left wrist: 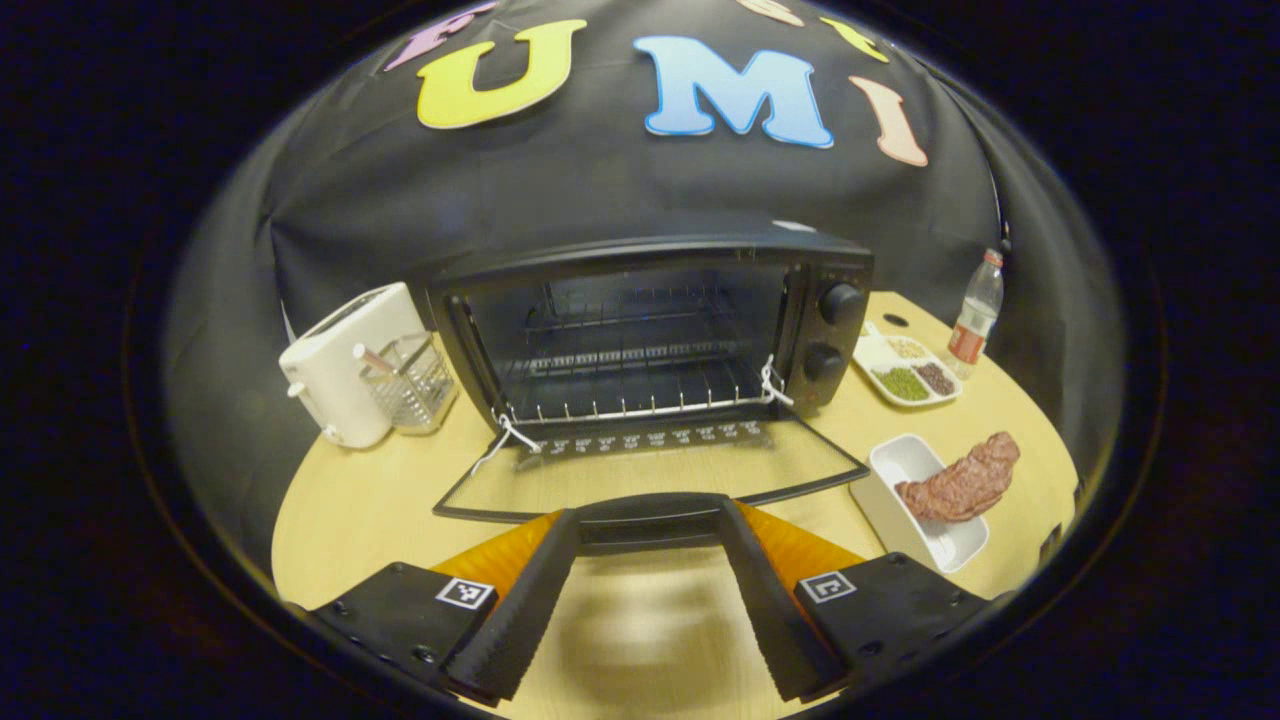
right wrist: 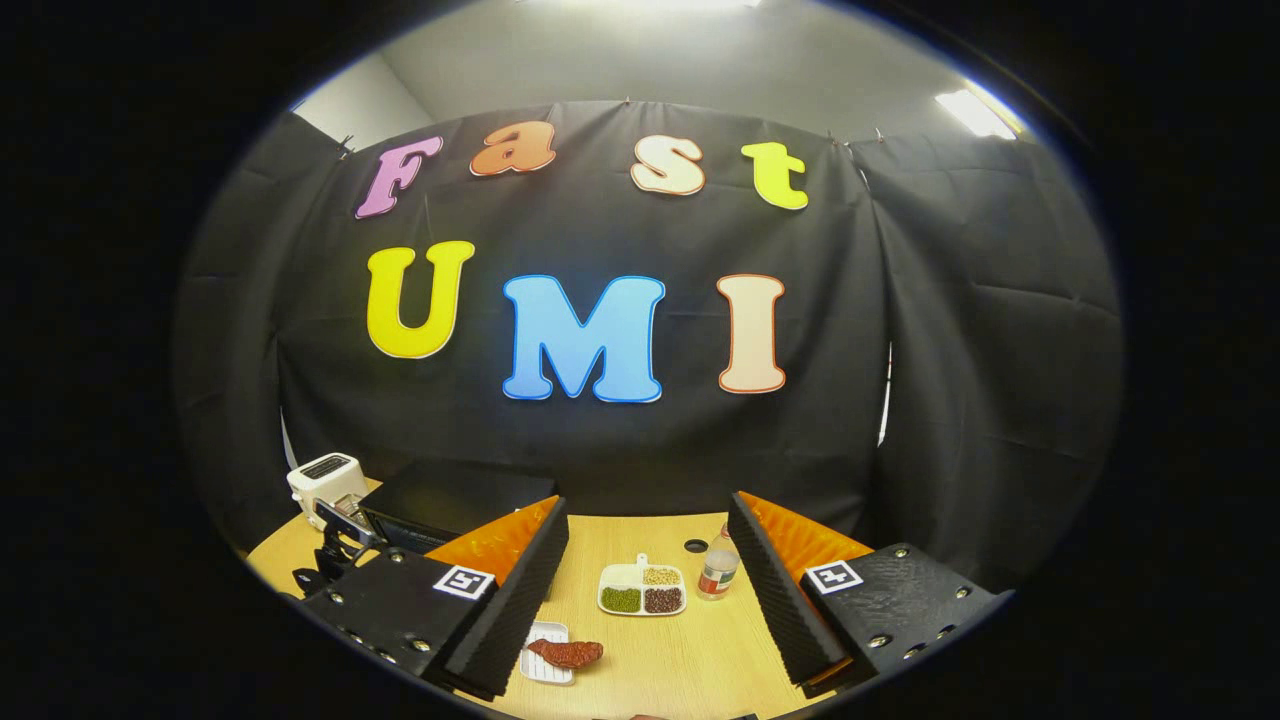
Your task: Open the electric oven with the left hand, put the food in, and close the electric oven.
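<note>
The black electric oven (left wrist: 650,330) stands open at the back of the round wooden table, its wire rack bare. Its glass door (left wrist: 650,470) lies flat toward me. The door handle (left wrist: 650,522) sits right at the tips of my left gripper (left wrist: 650,515), which is open, its fingers spread wide beside the handle. A brown slab of meat (left wrist: 960,480) rests on a white tray (left wrist: 900,465) to the right of the door. My right gripper (right wrist: 648,508) hovers open and holds nothing, high above the table, with the meat (right wrist: 567,653) below it and the oven (right wrist: 455,500) to its left.
A white toaster (left wrist: 345,365) and a wire holder (left wrist: 410,380) stand left of the oven. A divided dish of beans (left wrist: 905,370) and a bottle (left wrist: 975,315) sit to its right. The table's edge (left wrist: 300,500) curves close on the left. Black cloth walls the back.
</note>
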The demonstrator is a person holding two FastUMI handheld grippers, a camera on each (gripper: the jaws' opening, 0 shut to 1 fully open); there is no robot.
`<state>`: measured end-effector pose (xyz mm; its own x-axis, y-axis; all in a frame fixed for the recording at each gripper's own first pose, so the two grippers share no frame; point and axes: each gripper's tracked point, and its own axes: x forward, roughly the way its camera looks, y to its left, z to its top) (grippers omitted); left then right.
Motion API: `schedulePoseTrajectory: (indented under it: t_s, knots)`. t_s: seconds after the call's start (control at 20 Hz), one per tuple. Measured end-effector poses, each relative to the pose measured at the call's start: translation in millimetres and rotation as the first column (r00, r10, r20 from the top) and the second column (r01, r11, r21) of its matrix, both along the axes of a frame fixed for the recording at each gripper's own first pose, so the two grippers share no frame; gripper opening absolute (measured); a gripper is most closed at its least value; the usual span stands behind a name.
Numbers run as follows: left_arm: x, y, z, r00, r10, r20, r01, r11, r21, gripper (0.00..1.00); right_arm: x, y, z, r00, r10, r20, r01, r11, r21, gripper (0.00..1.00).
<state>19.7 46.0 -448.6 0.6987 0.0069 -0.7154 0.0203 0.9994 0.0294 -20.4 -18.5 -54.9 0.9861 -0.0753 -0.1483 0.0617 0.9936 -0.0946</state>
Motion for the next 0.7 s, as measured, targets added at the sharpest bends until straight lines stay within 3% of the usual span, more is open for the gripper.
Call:
schedulePoseTrajectory:
  t_s: [0.05,0.1,0.15,0.4,0.55,0.6,0.7]
  knots:
    - [-5,4,-8,1.0,0.009,-0.028,-0.009,1.0,0.004,0.99,0,2,-1,1.0,0.005,-0.005,-0.005,1.0,-0.005,0.98]
    - [-10,7,-11,0.999,0.022,-0.046,-0.022,1.0,-0.001,0.91,-1,3,-4,1.0,0.012,-0.011,-0.012,1.0,-0.012,0.98]
    - [-12,8,-7,0.998,0.036,-0.042,-0.036,0.999,-0.012,1.0,-1,3,-6,1.0,0.018,-0.015,-0.019,1.0,-0.02,0.98]
    - [3,8,60,0.992,0.073,0.105,-0.068,0.996,-0.057,0.95,5,17,-31,0.992,0.101,-0.069,-0.101,0.995,0.007,0.98]
    - [13,1,126,0.967,0.085,0.239,-0.063,0.993,-0.098,0.91,6,35,-64,0.961,0.226,-0.16,-0.207,0.97,0.127,0.98]
    - [12,-6,145,0.958,0.09,0.273,-0.058,0.991,-0.125,0.99,5,38,-79,0.944,0.262,-0.202,-0.226,0.956,0.186,0.98]
    - [8,-15,179,0.94,0.097,0.328,-0.047,0.986,-0.157,0.93,5,40,-112,0.906,0.322,-0.275,-0.238,0.924,0.299,0.98]
